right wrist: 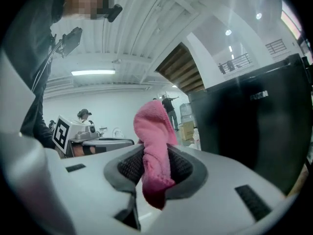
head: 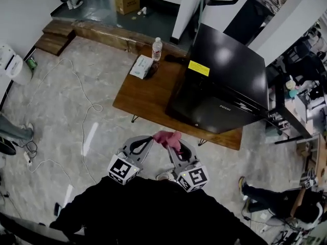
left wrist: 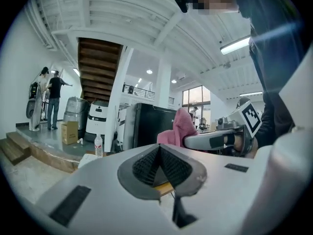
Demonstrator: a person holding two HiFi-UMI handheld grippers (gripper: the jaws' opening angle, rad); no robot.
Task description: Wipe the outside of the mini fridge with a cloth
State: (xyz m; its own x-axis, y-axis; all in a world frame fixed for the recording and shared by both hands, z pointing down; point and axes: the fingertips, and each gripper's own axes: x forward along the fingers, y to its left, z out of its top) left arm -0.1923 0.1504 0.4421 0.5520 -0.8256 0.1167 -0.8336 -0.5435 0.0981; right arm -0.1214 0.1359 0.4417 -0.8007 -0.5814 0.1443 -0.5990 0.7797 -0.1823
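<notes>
Ahead of the right hand-held gripper (right wrist: 155,153), and off to its right, stands the mini fridge (head: 225,86). It is a black box on the right part of a wooden desk (head: 148,101), with its glossy top and one dark face turned toward the person. That gripper is clenched on a pink cloth (right wrist: 152,141), pinched near its middle so that one bunched end rises above the jaws and the other hangs below them. The left hand-held gripper (left wrist: 159,148) sits just beside the right one, on its left, with its jaws pressed together and nothing between them. Both are held close to the person's body, short of the desk's near edge and well apart from the fridge, so no wiping contact exists yet. The right gripper is the nearer of the two to the fridge and carries the cloth. The coming move is therefore probably a reach forward and rightward toward the closest dark face or the top. The cloth's long axis runs roughly upright across the jaws, so its free upper end would likely meet the fridge first. Farther ahead of the left gripper, near the desk's far edge, stand a water bottle (head: 157,49) and a tissue pack (head: 141,66), off the likely path.
</notes>
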